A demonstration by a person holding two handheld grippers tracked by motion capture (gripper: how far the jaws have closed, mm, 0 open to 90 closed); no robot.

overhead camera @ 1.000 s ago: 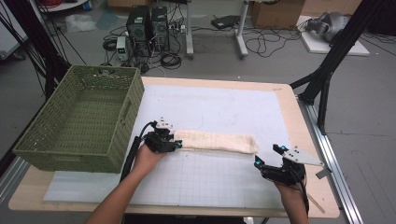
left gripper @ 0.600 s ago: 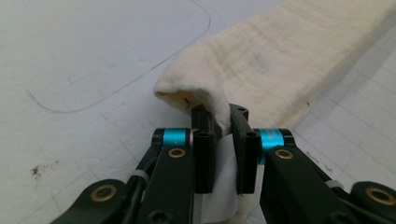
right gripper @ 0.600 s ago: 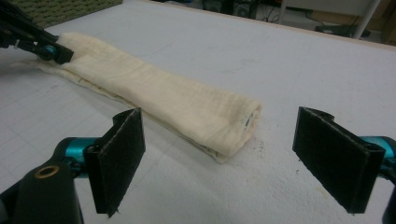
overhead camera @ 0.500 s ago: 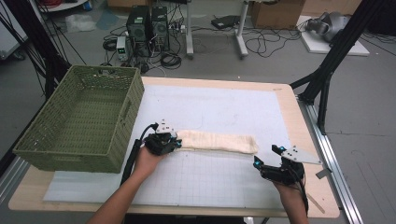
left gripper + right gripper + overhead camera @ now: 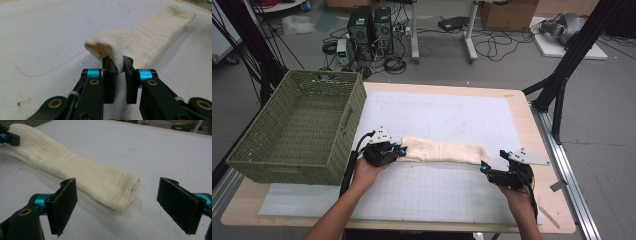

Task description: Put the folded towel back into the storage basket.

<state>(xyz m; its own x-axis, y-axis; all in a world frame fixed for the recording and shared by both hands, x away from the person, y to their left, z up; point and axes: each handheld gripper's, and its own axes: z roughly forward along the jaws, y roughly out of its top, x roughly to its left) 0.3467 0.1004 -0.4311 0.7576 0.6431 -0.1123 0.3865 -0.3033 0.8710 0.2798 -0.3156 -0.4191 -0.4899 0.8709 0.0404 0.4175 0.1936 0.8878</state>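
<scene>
A cream folded cloth (image 5: 442,150) lies as a long strip across the middle of the white mat (image 5: 437,115). My left gripper (image 5: 398,150) is shut on the strip's left end, and in the left gripper view the cloth (image 5: 140,40) is pinched and lifted slightly between the pads (image 5: 109,75). My right gripper (image 5: 485,169) stands open just off the strip's right end. In the right gripper view the folded end of the cloth (image 5: 117,192) lies between and ahead of the wide-apart pads (image 5: 65,202), untouched.
A green woven basket (image 5: 302,125) stands at the table's left side, its rim close to my left hand. The wooden table edge (image 5: 532,125) runs along the right. Cables, computer towers and stands cover the floor beyond the table.
My left gripper has closed in on the cloth's left end and pinched it. The right gripper has stayed by the right end, open.
</scene>
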